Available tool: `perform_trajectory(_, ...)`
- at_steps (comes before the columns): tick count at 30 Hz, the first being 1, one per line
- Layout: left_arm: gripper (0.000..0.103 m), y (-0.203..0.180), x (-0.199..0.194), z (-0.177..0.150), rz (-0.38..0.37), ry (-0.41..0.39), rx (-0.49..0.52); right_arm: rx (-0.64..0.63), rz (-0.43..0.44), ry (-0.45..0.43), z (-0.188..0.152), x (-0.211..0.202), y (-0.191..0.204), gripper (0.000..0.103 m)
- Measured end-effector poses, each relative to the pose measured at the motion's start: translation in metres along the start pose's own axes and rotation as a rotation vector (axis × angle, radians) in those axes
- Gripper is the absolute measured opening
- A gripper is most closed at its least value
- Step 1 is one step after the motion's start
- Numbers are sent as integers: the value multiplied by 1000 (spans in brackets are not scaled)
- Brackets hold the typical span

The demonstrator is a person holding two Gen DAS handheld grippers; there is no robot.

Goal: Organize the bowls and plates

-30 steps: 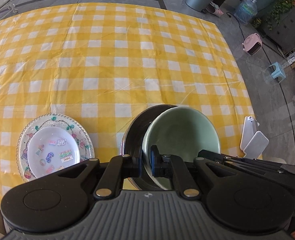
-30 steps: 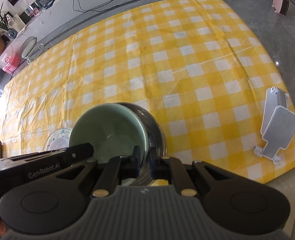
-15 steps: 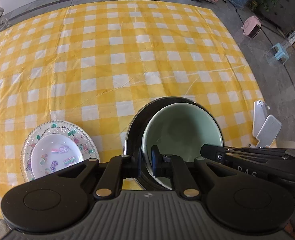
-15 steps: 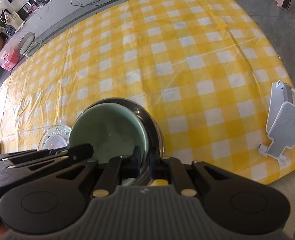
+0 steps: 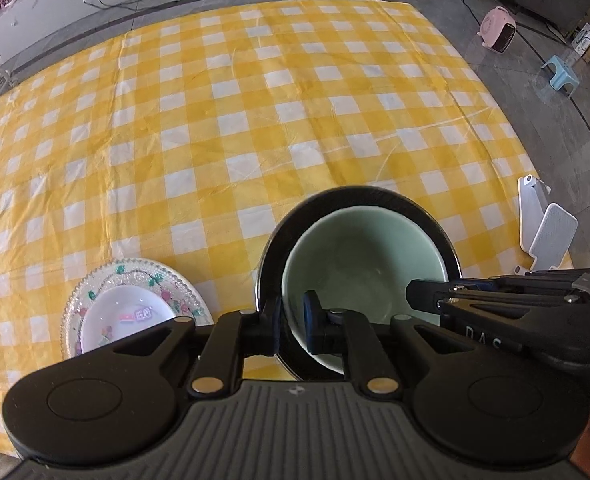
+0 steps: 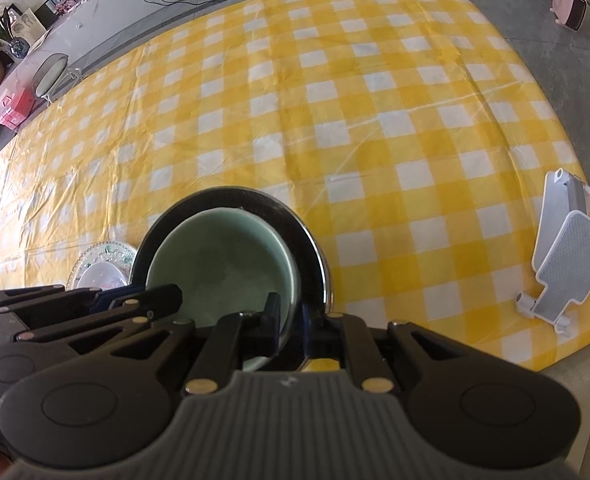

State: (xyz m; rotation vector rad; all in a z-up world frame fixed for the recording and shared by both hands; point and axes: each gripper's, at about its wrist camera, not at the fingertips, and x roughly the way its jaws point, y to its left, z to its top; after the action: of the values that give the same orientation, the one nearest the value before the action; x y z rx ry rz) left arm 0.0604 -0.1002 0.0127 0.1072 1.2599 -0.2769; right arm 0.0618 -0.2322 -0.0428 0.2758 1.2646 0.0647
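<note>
A pale green bowl sits inside a larger black bowl. My left gripper is shut across the near left rims of both bowls. My right gripper is shut across their near right rims; the green bowl and black bowl show in the right wrist view too. The pair is held above the yellow checked tablecloth. A clear patterned plate with a small white plate on it lies on the cloth to the left.
A white phone stand lies at the table's right front corner, also in the left wrist view. Beyond the table's right edge is grey floor with a pink heater and a blue stool.
The green bowl has settled level inside the black bowl. Both grippers have lifted the pair and carried it a little toward the table's middle; the patterned plate now lies lower in view.
</note>
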Motion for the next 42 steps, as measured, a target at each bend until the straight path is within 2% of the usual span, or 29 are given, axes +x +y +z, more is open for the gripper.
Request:
perform_trajectory(2, 17, -2, -8, 2, 16, -28, 17, -12, -4, -11, 0, -3, 1, 13)
perform_trajectory(6, 22, -1, -20, 8, 12, -59, 23, -20, 3, -53, 2, -15, 5, 28)
perform_trajectory(12, 31, 1, -37, 5, -6, -115, 32, -52, 4, -141, -2, -38, 8, 33)
perform_trajectory(17, 42, 11, -57, -2, -20, -212, 17, -36, 27, -215, -9, -55, -3, 40)
perform_trajectory(22, 54, 27, -66, -15, -76, -283, -58, 11, 44, -260, -19, -58, -16, 52)
perform_trajectory(27, 65, 40, -58, -31, -103, -303, -120, 51, 62, -278, -33, -47, -23, 61)
perform_trajectory(31, 70, 54, -46, -45, -126, -316, -220, 119, 86, -285, -47, -36, -33, 64)
perform_trajectory(36, 71, 71, -25, -58, -184, -308, -351, 227, 107, -284, -61, -18, -46, 67)
perform_trajectory(42, 71, 82, -7, -66, -244, -338, -466, 340, 188, -261, -67, 9, -55, 67)
